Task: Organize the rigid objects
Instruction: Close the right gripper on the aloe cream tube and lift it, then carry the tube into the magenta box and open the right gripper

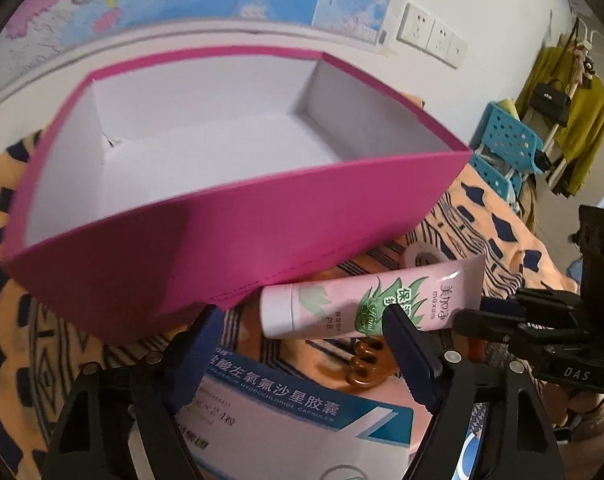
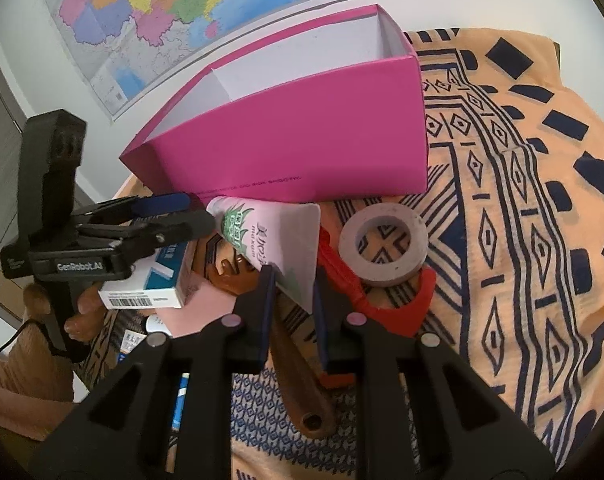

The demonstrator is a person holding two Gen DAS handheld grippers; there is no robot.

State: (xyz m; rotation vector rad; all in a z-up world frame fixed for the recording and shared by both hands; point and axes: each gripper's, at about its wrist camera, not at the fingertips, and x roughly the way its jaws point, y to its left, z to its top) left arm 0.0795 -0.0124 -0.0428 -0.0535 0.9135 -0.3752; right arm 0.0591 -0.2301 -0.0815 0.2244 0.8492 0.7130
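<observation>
An open pink box (image 1: pixel 302 208) (image 2: pixel 302 140) with a bare white inside stands on the patterned cloth. A pink hand-cream tube (image 1: pixel 342 304) (image 2: pixel 278 240) lies against its near wall. My right gripper (image 2: pixel 292 284) (image 1: pixel 468 308) is shut on the tube's flat crimped end. My left gripper (image 1: pixel 300 320) (image 2: pixel 190 216) is open and points down beside the tube's cap end. A white and blue medicine box (image 1: pixel 302 416) (image 2: pixel 158 284) lies between its fingers, and I see no pad pressing on it.
A brown wooden massager (image 2: pixel 298 376) (image 1: pixel 366 364) lies under the tube. Beside it are a red plastic piece (image 2: pixel 382 308) and a grey tape roll (image 2: pixel 383 240) (image 1: pixel 422 256). A hand (image 2: pixel 82 312) holds the left gripper. A blue stool (image 1: pixel 506 140) stands beyond the table.
</observation>
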